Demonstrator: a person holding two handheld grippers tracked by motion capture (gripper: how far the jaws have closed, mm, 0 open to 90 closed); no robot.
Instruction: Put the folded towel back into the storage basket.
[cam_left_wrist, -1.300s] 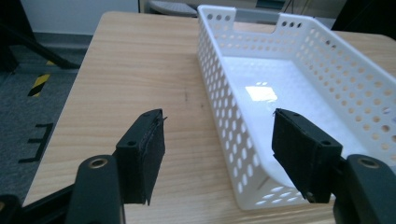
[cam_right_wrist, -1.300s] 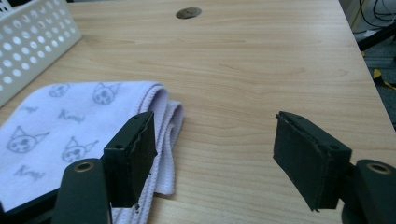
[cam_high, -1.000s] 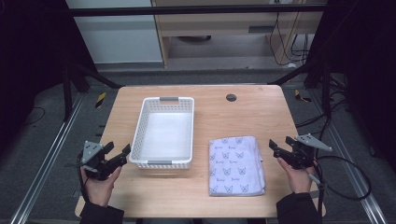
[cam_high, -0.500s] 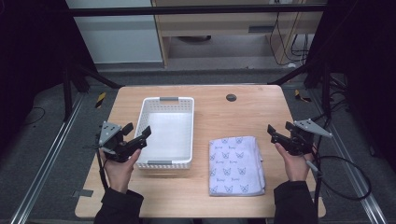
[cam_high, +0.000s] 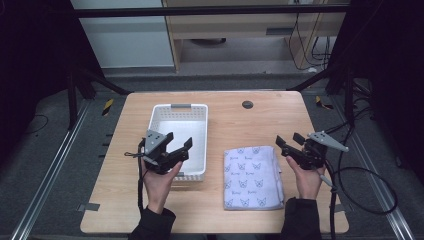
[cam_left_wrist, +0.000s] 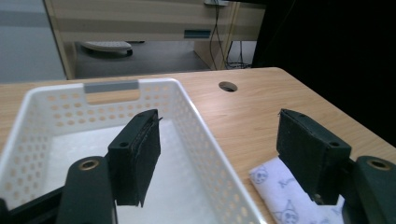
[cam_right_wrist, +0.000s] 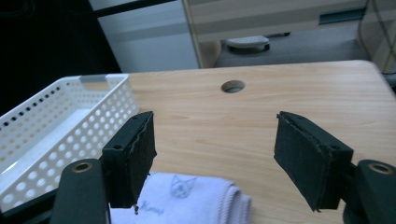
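A white perforated basket (cam_high: 156, 116) stands empty on the wooden table, left of centre; its rim (cam_left_wrist: 194, 114) and side wall (cam_right_wrist: 70, 126) show in the gripper views. A folded pale cloth (cam_high: 252, 176) with a cat-face print lies flat to its right, seen also as a corner (cam_left_wrist: 289, 198) and a folded edge (cam_right_wrist: 201, 198). My left gripper (cam_high: 179, 141) hovers open over the basket's near right part, nothing between its jaws. My right gripper (cam_high: 289, 142) is open just right of the cloth's far edge, above bare table.
A round cable hole (cam_high: 247, 104) sits in the table near its far edge. Cables (cam_high: 360, 180) trail off the table's right side. Beyond the far edge stand a wooden desk (cam_high: 240, 25) and dark floor.
My left gripper has moved right from the table's left edge to above the basket's near right part. My right gripper has shifted slightly left and forward toward the cloth.
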